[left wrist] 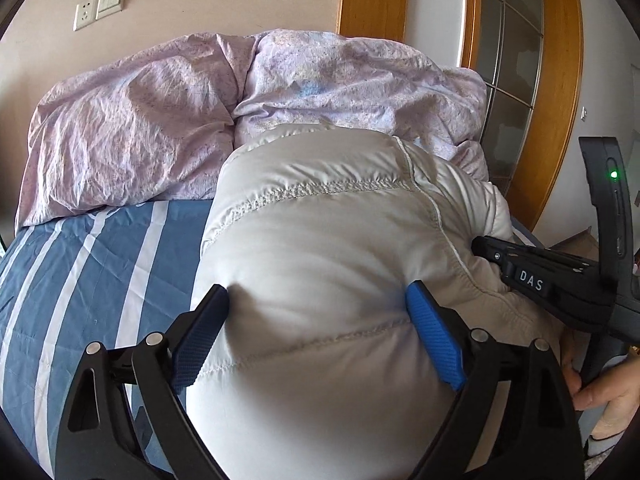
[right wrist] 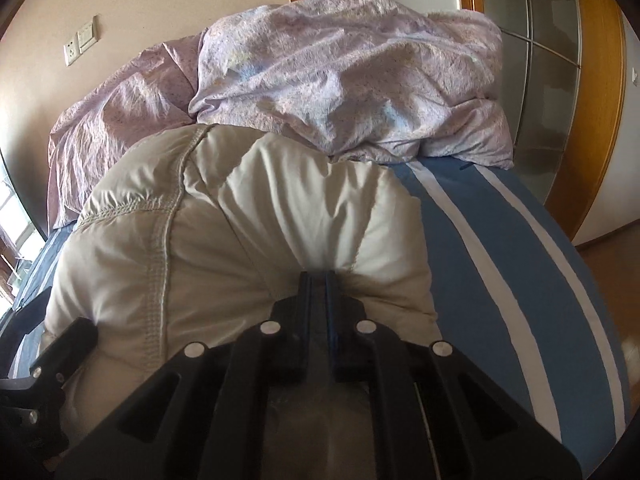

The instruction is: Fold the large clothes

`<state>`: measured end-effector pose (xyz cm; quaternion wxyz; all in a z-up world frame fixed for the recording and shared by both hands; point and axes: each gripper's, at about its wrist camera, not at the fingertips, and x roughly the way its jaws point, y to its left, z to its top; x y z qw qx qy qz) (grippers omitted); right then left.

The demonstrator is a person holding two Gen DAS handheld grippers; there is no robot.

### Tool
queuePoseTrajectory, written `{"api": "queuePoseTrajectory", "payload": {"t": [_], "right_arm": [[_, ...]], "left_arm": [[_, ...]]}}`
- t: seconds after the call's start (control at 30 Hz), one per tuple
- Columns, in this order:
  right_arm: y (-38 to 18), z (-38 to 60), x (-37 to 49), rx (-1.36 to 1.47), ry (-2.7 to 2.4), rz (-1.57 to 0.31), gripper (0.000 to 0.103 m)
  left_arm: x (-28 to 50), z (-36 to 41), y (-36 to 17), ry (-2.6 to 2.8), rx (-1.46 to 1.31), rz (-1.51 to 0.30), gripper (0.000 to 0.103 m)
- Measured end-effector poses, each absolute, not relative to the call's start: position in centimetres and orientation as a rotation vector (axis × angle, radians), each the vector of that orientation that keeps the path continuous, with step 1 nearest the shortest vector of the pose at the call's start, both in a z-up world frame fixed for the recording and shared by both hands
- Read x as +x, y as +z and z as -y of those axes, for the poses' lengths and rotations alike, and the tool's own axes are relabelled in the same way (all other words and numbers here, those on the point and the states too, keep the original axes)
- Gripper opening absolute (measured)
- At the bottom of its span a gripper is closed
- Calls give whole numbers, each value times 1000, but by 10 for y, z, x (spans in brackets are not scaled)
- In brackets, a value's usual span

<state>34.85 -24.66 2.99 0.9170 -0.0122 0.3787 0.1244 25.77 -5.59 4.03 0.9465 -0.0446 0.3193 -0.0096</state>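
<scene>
My left gripper (left wrist: 318,300) stands wide, its blue pads (left wrist: 434,340) pressed into either side of a puffy fold of the pale grey quilted jacket (left wrist: 320,220), which bulges between them; whether this is a firm grip I cannot tell. My right gripper (right wrist: 319,280) is pinched tight on a gathered bunch of the same jacket (right wrist: 248,216), the fabric puckering in creases around its tips. The jacket is padded and glossy, with zigzag stitched seams, and lies heaped on the bed directly ahead of both grippers. Its near part runs under the gripper bodies and out of view, so its overall shape is hard to make out. Beyond it lies the blue-and-white striped sheet (left wrist: 80,264), then a crumpled lilac duvet (left wrist: 160,120). Right of my left gripper, part of a hand (left wrist: 600,392) shows at the frame edge.
</scene>
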Motion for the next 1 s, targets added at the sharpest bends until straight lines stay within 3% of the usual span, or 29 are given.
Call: {"api": "queuePoseTrajectory", "payload": {"t": [0.67, 1.0], "right_arm": [[-17, 243, 371, -34, 302, -823, 7], [8, 236, 349, -121, 230, -794, 11]], "left_arm": [[270, 67, 9, 2, -77, -625, 98], [254, 60, 34, 25, -18, -615, 99]]}}
